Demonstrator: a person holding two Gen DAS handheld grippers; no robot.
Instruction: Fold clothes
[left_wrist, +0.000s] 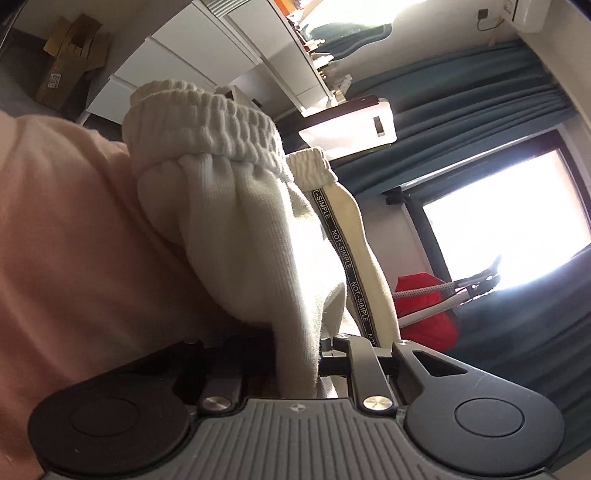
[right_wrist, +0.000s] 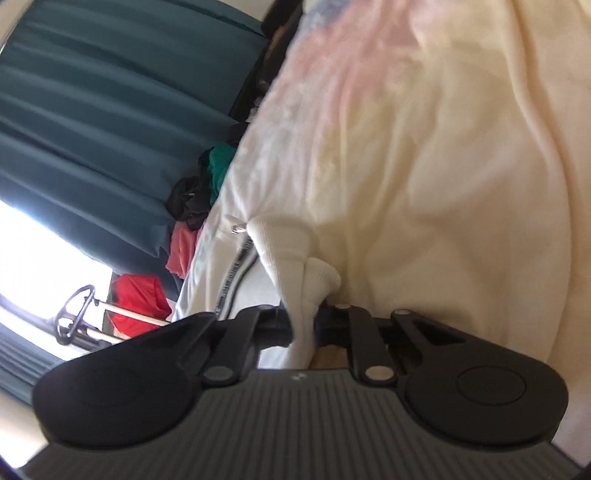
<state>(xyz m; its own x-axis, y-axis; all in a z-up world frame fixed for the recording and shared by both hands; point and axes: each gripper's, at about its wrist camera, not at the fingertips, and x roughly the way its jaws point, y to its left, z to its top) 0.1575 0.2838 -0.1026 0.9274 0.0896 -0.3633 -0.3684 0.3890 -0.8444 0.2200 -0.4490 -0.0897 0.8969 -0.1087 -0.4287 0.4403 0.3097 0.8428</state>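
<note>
Far left in the left wrist view, an open cardboard box (left_wrist: 70, 62) sits on the floor beside a white cabinet (left_wrist: 192, 55); only folded cardboard shows at its mouth, so what it holds I cannot tell. Further right hang teal curtains (left_wrist: 461, 114) by a bright window (left_wrist: 509, 221), with a red cloth (left_wrist: 424, 306) below.

The left tool (left_wrist: 321, 354) is clamped on the cream sweatpants (left_wrist: 240, 221), pinching a fold of the knit just below the elastic waistband (left_wrist: 210, 114). A black band reading NOT-SIMPLE (left_wrist: 343, 258) runs down the side seam toward the tool. The garment hangs against a pale pink cloth (left_wrist: 62, 221) on the left.

In the right wrist view, the right tool (right_wrist: 303, 328) is closed tightly on a ribbed cuff (right_wrist: 291, 258) of the same sweatpants, bunched between its fingers. Cream fabric (right_wrist: 443, 166) fills the right, and a heap of dark, green and pink clothes (right_wrist: 199, 199) lies left by the curtains.
</note>
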